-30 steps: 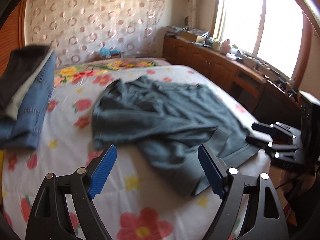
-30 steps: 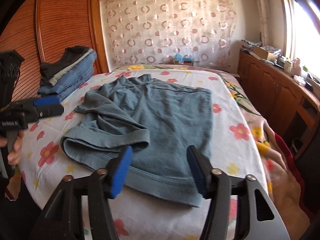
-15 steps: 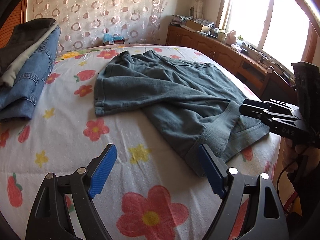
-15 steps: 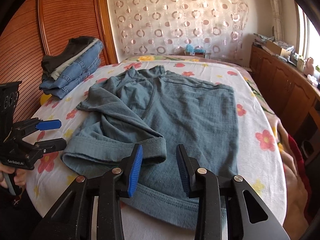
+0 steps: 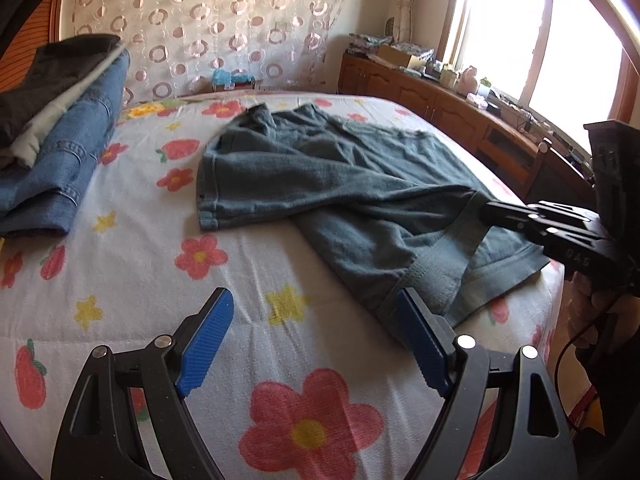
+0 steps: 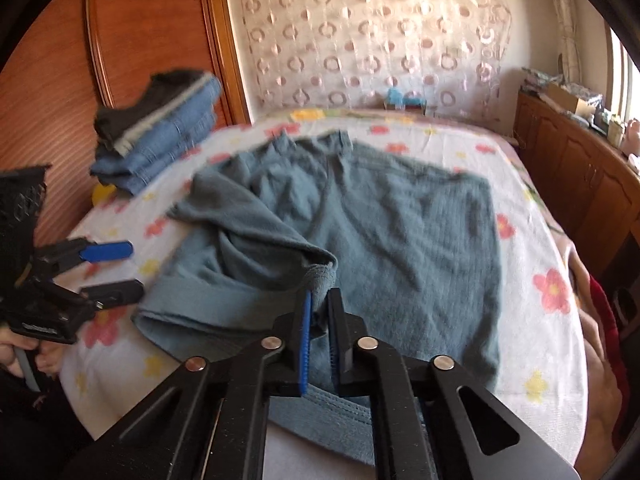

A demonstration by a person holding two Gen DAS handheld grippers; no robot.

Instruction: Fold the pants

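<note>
Grey-green pants (image 5: 344,184) lie spread and rumpled on a flowered bedsheet (image 5: 168,280); they also show in the right wrist view (image 6: 400,240). One leg is flopped over the other, its waistband or hem edge raised. My right gripper (image 6: 320,320) is shut on that raised folded edge (image 6: 320,272); in the left wrist view it (image 5: 486,210) reaches in from the right onto the fabric. My left gripper (image 5: 316,340) is open and empty over bare sheet, its right finger close to the pants' near corner. It also shows in the right wrist view (image 6: 108,270).
A stack of folded clothes with blue jeans (image 5: 60,148) sits at the bed's far left, also in the right wrist view (image 6: 160,136). A wooden cabinet (image 5: 460,116) runs along the window side. A wooden wardrobe (image 6: 132,48) stands on the left.
My right gripper has closed from open onto the raised edge of the folded-over pant leg. My left gripper has dropped lower toward the pants' near corner and stays open.
</note>
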